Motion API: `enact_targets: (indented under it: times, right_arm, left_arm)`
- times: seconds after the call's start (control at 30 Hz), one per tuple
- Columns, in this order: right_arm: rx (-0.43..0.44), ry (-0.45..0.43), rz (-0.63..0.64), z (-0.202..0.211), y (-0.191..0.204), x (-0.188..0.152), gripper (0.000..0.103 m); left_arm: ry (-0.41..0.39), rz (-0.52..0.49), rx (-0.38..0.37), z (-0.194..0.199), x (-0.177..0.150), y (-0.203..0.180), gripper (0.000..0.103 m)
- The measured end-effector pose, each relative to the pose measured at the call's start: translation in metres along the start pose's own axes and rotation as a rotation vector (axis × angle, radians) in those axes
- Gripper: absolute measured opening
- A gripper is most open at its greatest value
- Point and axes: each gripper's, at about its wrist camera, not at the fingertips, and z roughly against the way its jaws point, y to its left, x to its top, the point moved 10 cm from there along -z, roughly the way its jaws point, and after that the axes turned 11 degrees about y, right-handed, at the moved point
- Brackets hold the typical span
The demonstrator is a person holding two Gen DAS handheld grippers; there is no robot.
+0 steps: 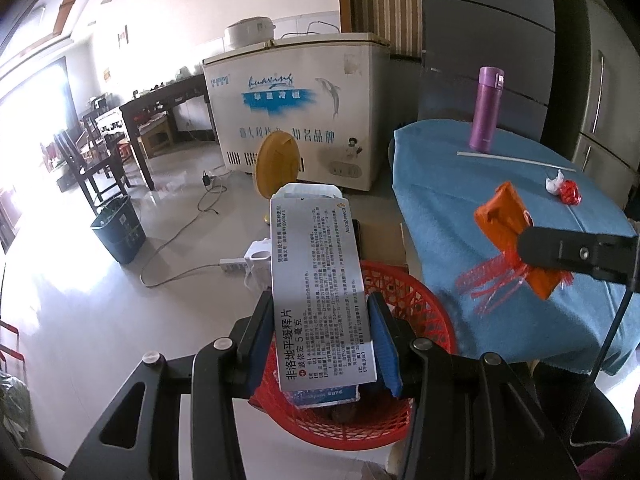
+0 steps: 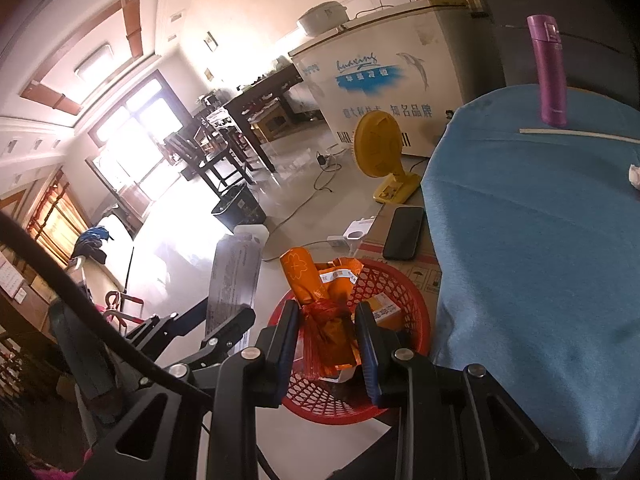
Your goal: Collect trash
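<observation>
Left wrist view: the left gripper point(image 1: 320, 336) pinches a long grey-white printed medicine carton point(image 1: 316, 276) between its blue pads, above the red plastic mesh basket point(image 1: 424, 312). A blue-white packet, partly hidden, seems to lie inside the basket. On the blue cloth-covered table point(image 1: 460, 184) stand a purple flask point(image 1: 486, 110), a white straw point(image 1: 516, 159) and a red-white crumpled wrapper point(image 1: 564, 188).

Right wrist view: the right gripper point(image 2: 326, 334) clamps an orange foil wrapper with red fringed plastic point(image 2: 320, 304) over the basket point(image 2: 416, 320). A black phone point(image 2: 404, 232) lies on a cardboard box point(image 2: 424, 272) just beside the basket.
</observation>
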Motion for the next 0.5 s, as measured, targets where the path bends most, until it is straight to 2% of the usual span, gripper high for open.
enact_targets:
  times: [0.2, 0.5]
  right_arm:
    - [-0.022, -0.005, -0.007, -0.004, -0.001, 0.003, 0.031]
    - [-0.054, -0.044, -0.061, -0.014, -0.014, 0.022, 0.031]
  left_arm:
    - [0.031, 0.002, -0.035, -0.011, -0.006, 0.0, 0.048]
    - [0.129, 0.03, -0.228, -0.043, -0.013, -0.004, 0.048]
